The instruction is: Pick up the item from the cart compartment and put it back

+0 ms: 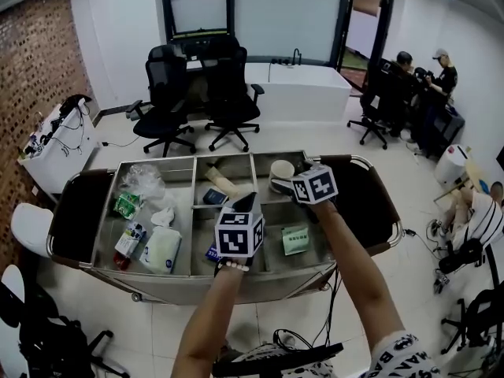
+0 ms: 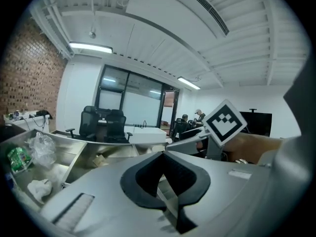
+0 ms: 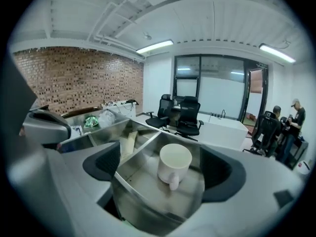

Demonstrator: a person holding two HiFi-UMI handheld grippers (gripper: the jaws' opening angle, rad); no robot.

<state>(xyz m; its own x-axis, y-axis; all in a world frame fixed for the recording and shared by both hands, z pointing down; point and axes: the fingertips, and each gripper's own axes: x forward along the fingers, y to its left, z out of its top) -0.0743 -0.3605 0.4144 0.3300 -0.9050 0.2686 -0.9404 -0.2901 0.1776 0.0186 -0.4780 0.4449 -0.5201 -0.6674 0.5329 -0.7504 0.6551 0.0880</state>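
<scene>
A steel cart [image 1: 236, 280] with several compartments stands below me. A white mug [image 1: 281, 169] stands in the back right compartment. My right gripper [image 1: 282, 186] hangs just in front of the mug, open. In the right gripper view the mug [image 3: 174, 163] stands on the compartment floor between and beyond the wide-spread pads [image 3: 101, 164], its handle towards me, and neither pad touches it. My left gripper [image 1: 247, 204] hovers over the middle compartments. Its fingertips meet in the left gripper view [image 2: 163, 153], shut with nothing in them.
The other compartments hold a green packet [image 1: 294, 239], a white wipes pack [image 1: 161, 249], a bottle [image 1: 130, 240], a green snack bag [image 1: 126, 203], a clear plastic bag [image 1: 142, 181] and a blue item [image 1: 214, 196]. Office chairs [image 1: 228, 93] and a white counter [image 1: 299, 89] stand behind the cart. People sit at the far right.
</scene>
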